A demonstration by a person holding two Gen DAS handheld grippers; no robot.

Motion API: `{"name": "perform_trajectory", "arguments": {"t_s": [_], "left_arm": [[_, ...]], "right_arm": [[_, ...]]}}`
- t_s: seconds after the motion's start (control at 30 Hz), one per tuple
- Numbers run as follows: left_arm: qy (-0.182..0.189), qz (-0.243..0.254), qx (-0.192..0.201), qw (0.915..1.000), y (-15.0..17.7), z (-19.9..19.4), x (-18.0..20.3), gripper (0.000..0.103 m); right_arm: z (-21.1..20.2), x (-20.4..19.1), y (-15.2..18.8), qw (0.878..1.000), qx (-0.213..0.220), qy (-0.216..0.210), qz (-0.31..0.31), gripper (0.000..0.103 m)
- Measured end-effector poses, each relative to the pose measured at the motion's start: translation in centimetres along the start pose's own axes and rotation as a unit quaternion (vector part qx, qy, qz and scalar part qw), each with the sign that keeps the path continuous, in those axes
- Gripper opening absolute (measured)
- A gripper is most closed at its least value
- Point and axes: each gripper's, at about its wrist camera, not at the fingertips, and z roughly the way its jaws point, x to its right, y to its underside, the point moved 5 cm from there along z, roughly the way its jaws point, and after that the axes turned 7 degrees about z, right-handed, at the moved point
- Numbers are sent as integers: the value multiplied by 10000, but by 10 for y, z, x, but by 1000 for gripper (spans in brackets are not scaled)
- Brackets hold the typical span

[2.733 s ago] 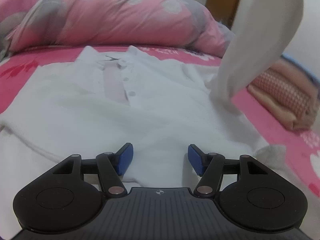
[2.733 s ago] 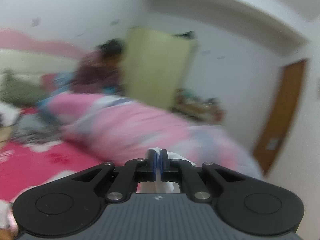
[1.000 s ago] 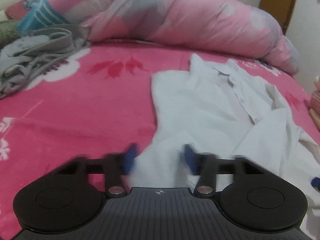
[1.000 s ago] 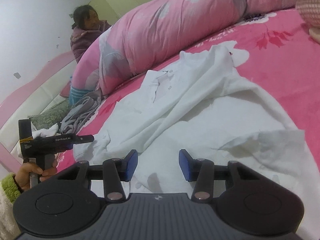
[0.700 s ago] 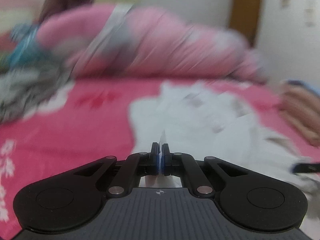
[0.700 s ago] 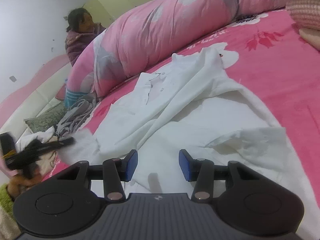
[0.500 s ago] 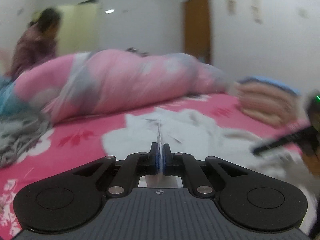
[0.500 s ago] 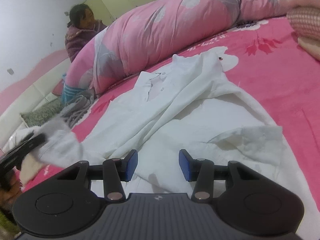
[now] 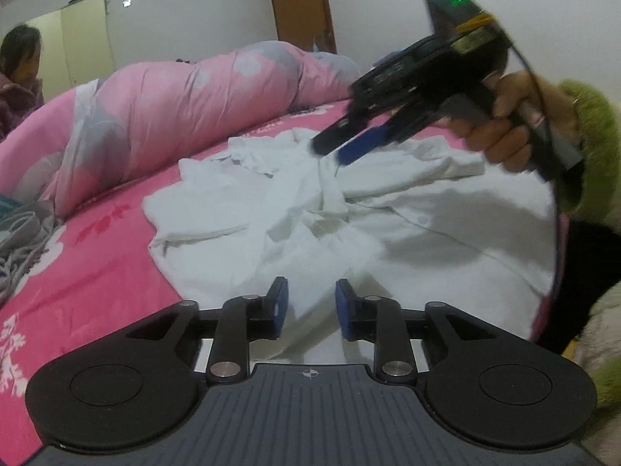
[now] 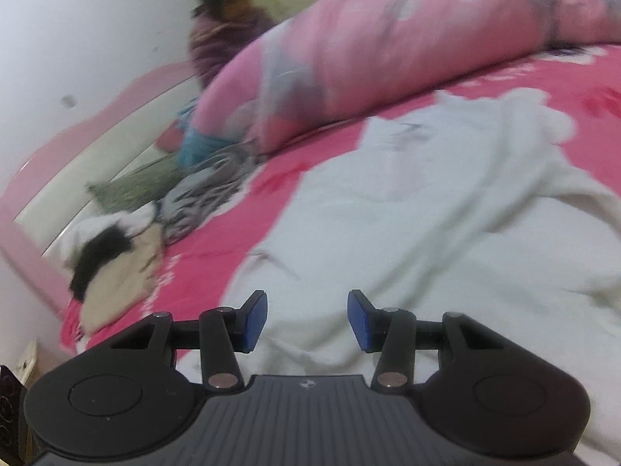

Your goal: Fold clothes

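Note:
A white button shirt point(image 9: 295, 194) lies rumpled on the pink bedsheet point(image 9: 89, 272), sleeves folded in over the body. My left gripper point(image 9: 308, 306) is open and empty just above the shirt's near edge. The right gripper point(image 9: 341, 147) shows in the left wrist view, held in a hand above the shirt's middle. In the right wrist view the right gripper point(image 10: 306, 320) is open and empty over the shirt point(image 10: 427, 225).
A rolled pink quilt point(image 9: 174, 105) lies along the far side of the bed. Grey clothes point(image 9: 19, 237) lie at the left. A person point(image 10: 225, 23) sits behind the quilt. A black and cream pile point(image 10: 112, 260) lies by the pink headboard point(image 10: 23, 248).
My left gripper was shut on the shirt's sleeve half a second ago; it has let go and now stands open. The right gripper stayed open and swung left over the shirt.

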Motion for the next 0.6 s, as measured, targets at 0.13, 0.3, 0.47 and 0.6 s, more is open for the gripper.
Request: {"name": "perform_trajectory", "arguments": {"t_s": [0.13,0.3,0.47,0.6], "left_arm": [[55,-444,101,9989,1,-17,-9,42],[-254,-1027,299,9939,-6,-15,-29,55],[-615,-1189,126,9909,-32,24,-43,63],[-669,-1184,31,9907,-63,61,-47,63]], "right_arm": [[20,-17,24,9983,-548,24,-197,49],[28,-12,65,9909,-1339,115,-114,49],[-3,-2,68,9931,-1167,64,116,49],[-35,21,50,9968,-649,360,309,49]]}}
